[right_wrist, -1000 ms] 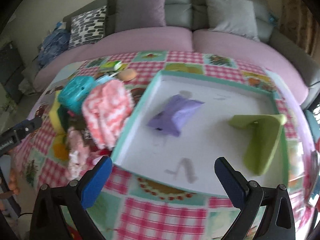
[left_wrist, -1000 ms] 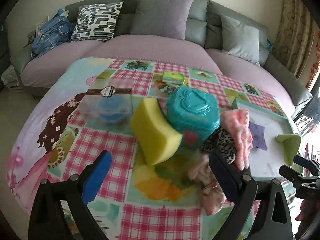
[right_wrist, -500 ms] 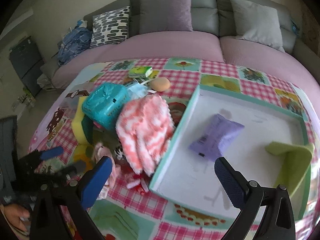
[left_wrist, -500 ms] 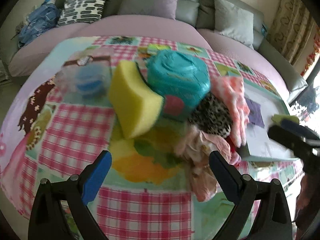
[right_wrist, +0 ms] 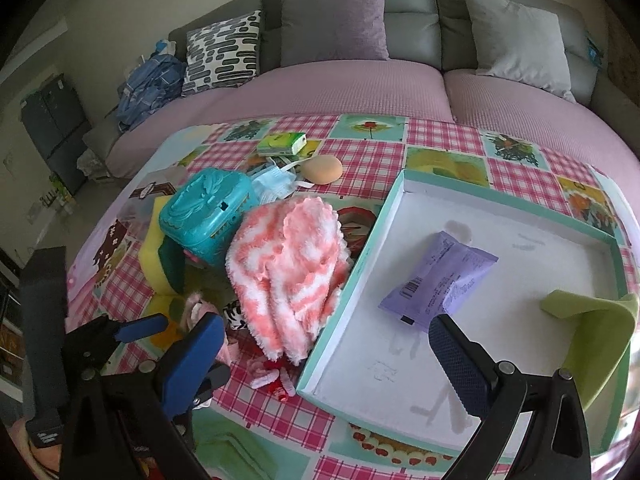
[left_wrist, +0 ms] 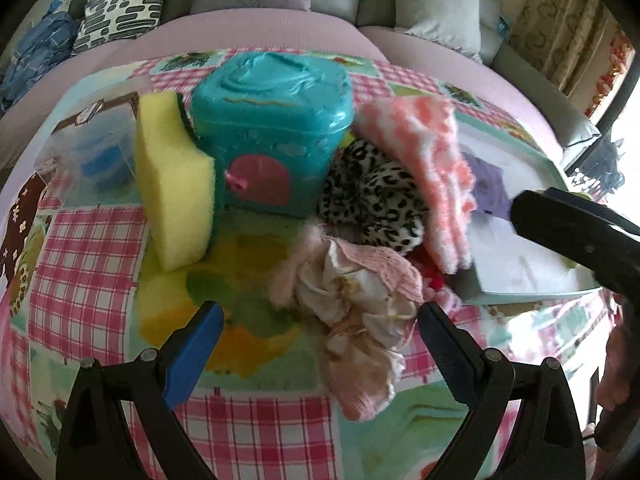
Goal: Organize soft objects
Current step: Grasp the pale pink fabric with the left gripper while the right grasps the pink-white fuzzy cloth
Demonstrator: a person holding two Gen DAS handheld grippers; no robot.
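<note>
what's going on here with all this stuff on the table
A person holds a two-finger gripper in each hand over a pile of soft things. The left gripper is open, low over a crumpled pink cloth, gripping nothing. The right gripper is open at the edge of a white tray holding a purple packet and a green sponge. A pink-and-white fluffy cloth, yellow sponge and teal box sit outside it.

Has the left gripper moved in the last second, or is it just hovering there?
Yes. The left gripper has come forward toward the pile: the teal box and yellow sponge now look much bigger and nearer in its view.
</note>
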